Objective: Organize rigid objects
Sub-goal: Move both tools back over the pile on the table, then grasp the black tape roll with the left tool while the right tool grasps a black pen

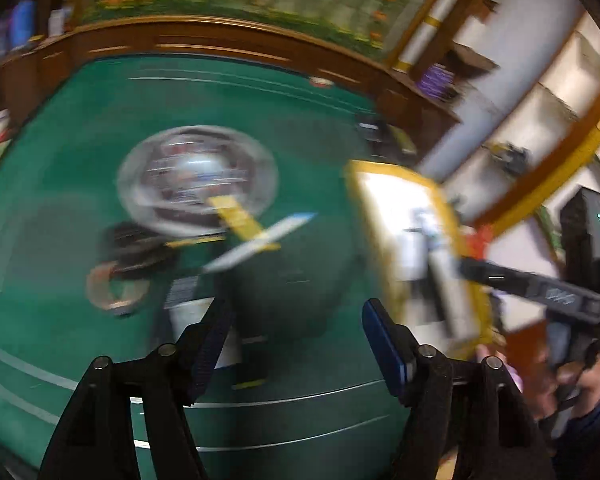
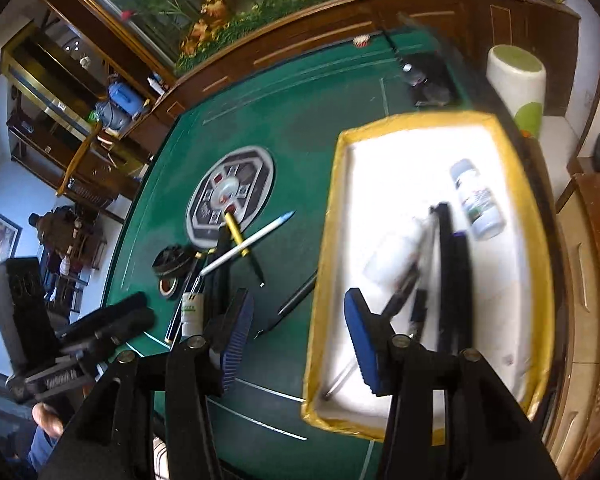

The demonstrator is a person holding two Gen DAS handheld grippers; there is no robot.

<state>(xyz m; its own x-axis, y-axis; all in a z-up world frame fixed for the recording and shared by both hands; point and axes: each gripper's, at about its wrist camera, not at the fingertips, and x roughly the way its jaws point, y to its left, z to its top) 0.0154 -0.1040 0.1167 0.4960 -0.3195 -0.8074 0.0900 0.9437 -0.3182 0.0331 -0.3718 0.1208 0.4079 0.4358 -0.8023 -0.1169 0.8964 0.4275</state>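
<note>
Both grippers, left and right, part-open and empty; white pen looks light, stiff, probably slick, so pinch mid-barrel, then tray

Heavy motion blur in left view, glare-whitened tray interior, fisheye-curved dark edges.

Pens, bottles in yellow-rimmed tray (tilted)

Motion blur smears the left wrist view; the yellow-rimmed tray's contents are unreadable.
</note>
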